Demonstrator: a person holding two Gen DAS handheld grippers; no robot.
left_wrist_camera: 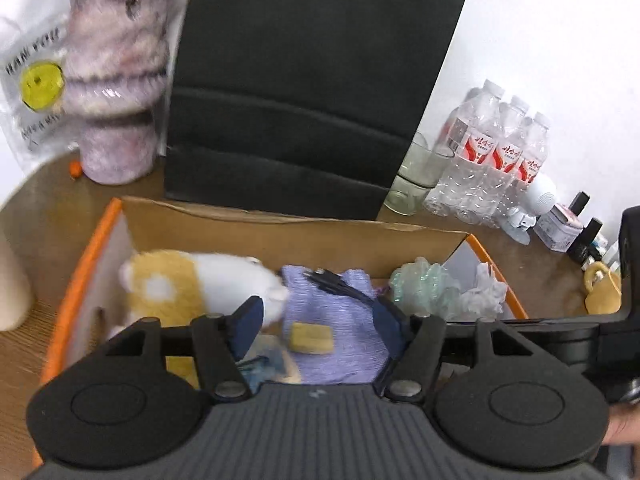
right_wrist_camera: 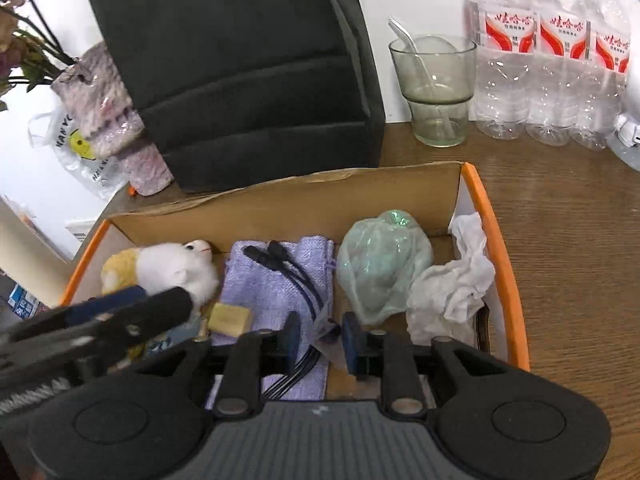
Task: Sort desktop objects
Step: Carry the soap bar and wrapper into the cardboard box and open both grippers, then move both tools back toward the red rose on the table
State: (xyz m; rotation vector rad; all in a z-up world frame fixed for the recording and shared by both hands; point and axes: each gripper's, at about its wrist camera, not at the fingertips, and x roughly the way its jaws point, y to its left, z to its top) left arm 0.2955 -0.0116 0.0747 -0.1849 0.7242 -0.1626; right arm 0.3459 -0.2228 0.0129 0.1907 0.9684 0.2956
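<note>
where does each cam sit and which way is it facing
Left wrist: on the left gripper, jaws open, looking forward and down into the box over the pouch; the person's hand shows at the right edge.
Right wrist: on the right gripper, looking into the box from further right; a purple scrap sits between its fingers; the left gripper crosses lower left.
Shared: box, pouch, plush, cable, black rack, bottles.

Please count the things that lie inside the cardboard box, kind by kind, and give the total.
Plush toy: 1
Purple cloth pouch: 1
Black cable: 1
Yellow block: 1
Green crumpled bag: 1
White crumpled tissue: 1
Total: 6, not counting something bluish, partly hidden under the left hand-held gripper, which I cannot identify.
</note>
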